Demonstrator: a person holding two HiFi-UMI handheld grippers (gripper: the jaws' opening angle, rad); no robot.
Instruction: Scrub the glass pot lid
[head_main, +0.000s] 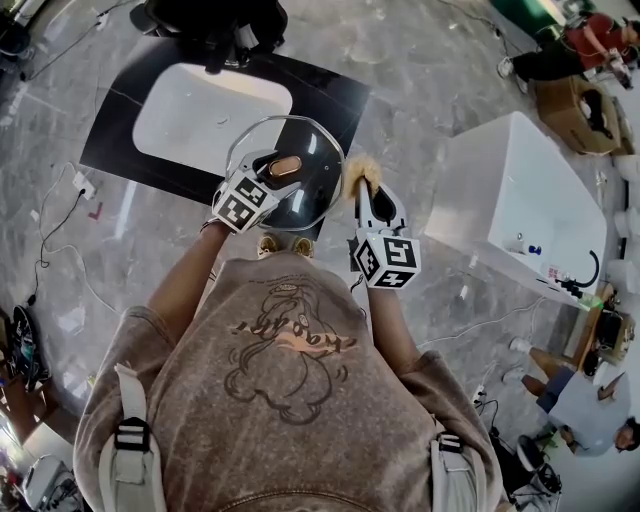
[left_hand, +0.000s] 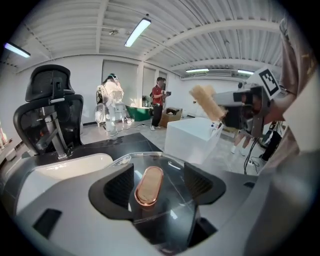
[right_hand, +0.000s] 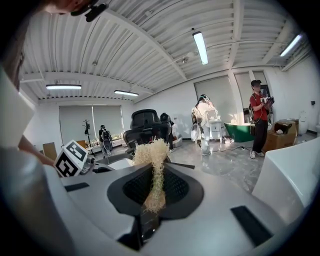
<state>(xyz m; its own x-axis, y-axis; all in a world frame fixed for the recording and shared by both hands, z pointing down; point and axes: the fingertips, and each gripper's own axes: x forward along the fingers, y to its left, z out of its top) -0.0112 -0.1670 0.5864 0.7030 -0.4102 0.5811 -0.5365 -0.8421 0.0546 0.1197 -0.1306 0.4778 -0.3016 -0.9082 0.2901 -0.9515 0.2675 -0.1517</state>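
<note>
Scrubber clamped and ready, lid not yet touched by it

The fibrous scrubber (right_hand: 151, 150) is gripped tight in the right gripper (right_hand: 154, 186), just beside the glass pot lid (head_main: 312, 190). The lid's knob (left_hand: 148, 185) is straddled, unpressed, by the left gripper (left_hand: 158, 184), whose jaws are spread wide, near the sink (head_main: 210, 110). All scrubbing is judged to remain.
</note>
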